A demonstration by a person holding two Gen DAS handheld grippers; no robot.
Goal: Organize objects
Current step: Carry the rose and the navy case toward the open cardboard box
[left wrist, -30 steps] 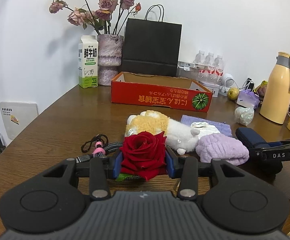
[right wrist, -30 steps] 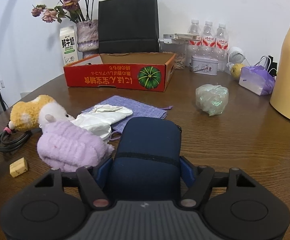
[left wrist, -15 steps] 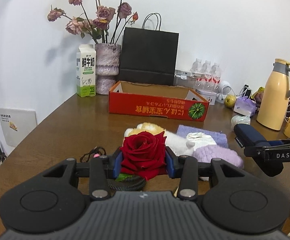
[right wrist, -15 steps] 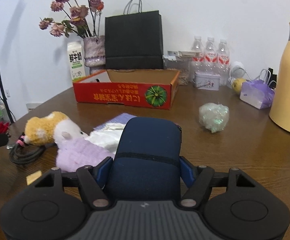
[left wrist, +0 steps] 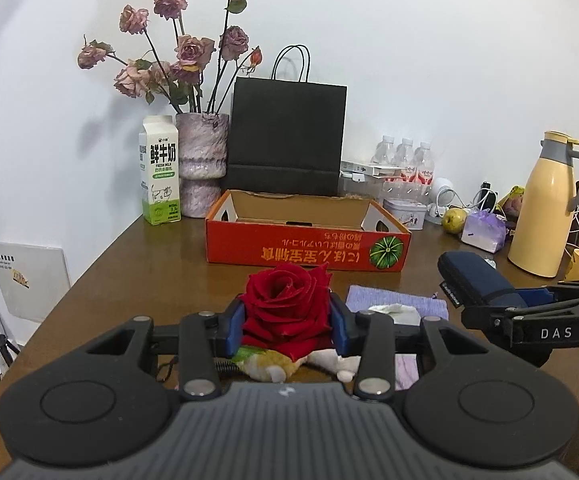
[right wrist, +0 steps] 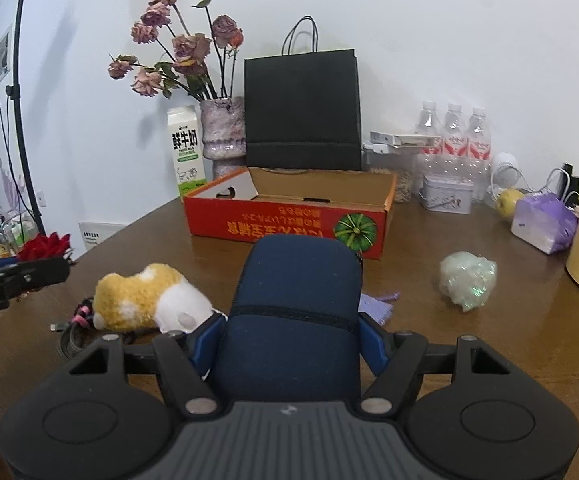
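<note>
Left wrist view: the left gripper [left wrist: 287,322] clamps the red rose [left wrist: 286,300], now lifted clear of the clutter it sat among a second ago; the plush toy [left wrist: 273,362] and purple cloth [left wrist: 397,300] lie below it. Beside it, the right gripper [right wrist: 287,346] grips the navy case [right wrist: 295,312], likewise raised off the wooden table [right wrist: 489,340]. Both lifts suggest the carry toward the orange box [left wrist: 307,246] has begun. Each gripper is held level, facing the open box farther back, the left one well to the left of the right.
</note>
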